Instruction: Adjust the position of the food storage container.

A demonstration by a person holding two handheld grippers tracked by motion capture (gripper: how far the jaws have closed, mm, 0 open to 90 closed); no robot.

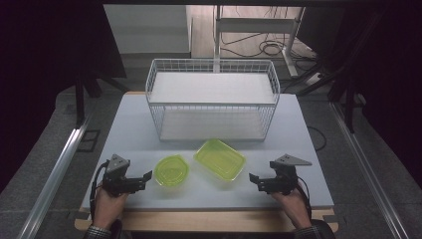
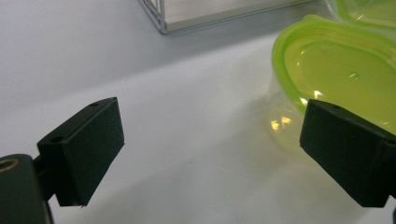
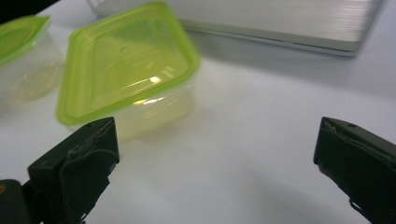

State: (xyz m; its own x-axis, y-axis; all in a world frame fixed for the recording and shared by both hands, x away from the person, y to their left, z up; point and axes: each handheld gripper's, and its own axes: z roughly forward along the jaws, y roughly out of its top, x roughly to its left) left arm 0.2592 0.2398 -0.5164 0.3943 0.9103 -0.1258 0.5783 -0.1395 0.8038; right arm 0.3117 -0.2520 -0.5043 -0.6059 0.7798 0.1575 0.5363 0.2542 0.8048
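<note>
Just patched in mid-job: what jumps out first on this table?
Two clear containers with bright green lids sit side by side near the table's front: a round container on the left and a rectangular container to its right. Behind them stands a white wire basket. The left gripper and right gripper flank the containers, both open and holding nothing.

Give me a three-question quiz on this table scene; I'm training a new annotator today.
1. True or false: the left gripper is shut on the round container.
2. Which container lies nearer the right gripper: A) the round container, B) the rectangular container, C) neither?
3. What stands behind both containers on the table?

Key:
1. False: its jaws stand open beside the round container, apart from it.
2. B.
3. A white wire basket, with nothing inside it.
</note>
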